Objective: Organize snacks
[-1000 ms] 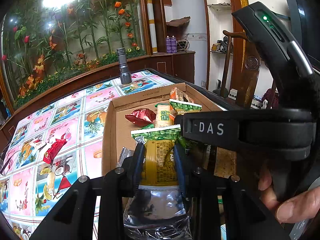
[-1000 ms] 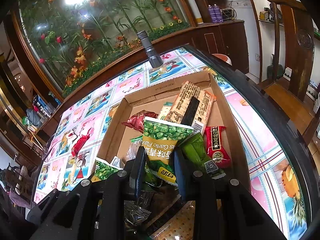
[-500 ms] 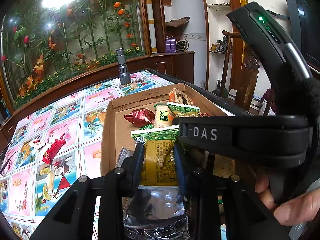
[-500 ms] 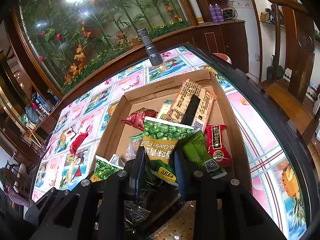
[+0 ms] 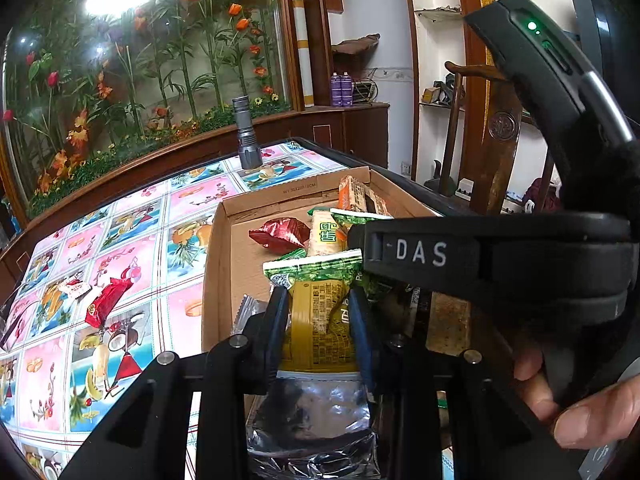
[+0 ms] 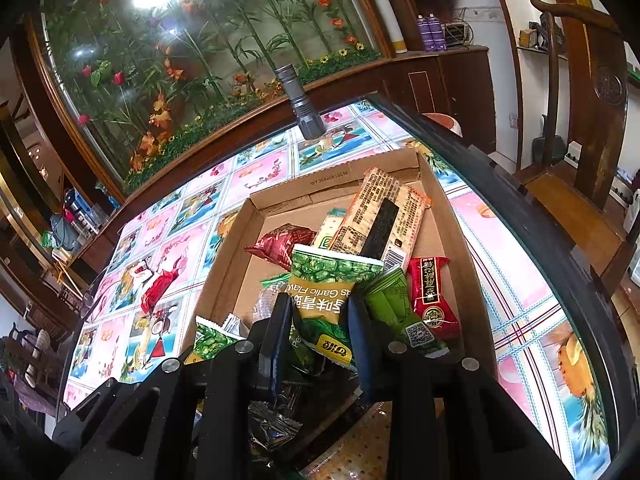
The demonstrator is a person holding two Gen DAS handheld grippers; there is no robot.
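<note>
Patterned oilcloth (image 5: 132,248), glossy with pink and blue fruit squares, covers the table under both tools. Nearest my left gripper (image 5: 320,308), its jaws are pressed onto a yellow snack packet (image 5: 316,320) with a green crimped top, held over the near end of the cardboard box (image 5: 218,264); crinkled silver foil (image 5: 312,420) lies below the jaws. My right gripper (image 6: 318,312) likewise pinches a green pea packet (image 6: 326,284), printed film with a serrated seam, over the same box. Just right of that tool lie a slim green sachet (image 6: 394,304) and a red sachet (image 6: 430,296); ahead, a long cracker pack (image 6: 384,216) and a dark red foil pouch (image 6: 280,240). Left of the box, outside it, a red wrapped sweet (image 5: 106,300) rests on the cloth. Farthest ahead stands a grey metal flashlight (image 6: 302,104). Risks, as I judge them: slick film may slide from the pads, both tools crowd one spot and could collide, and a squeeze could crush the contents.
</note>
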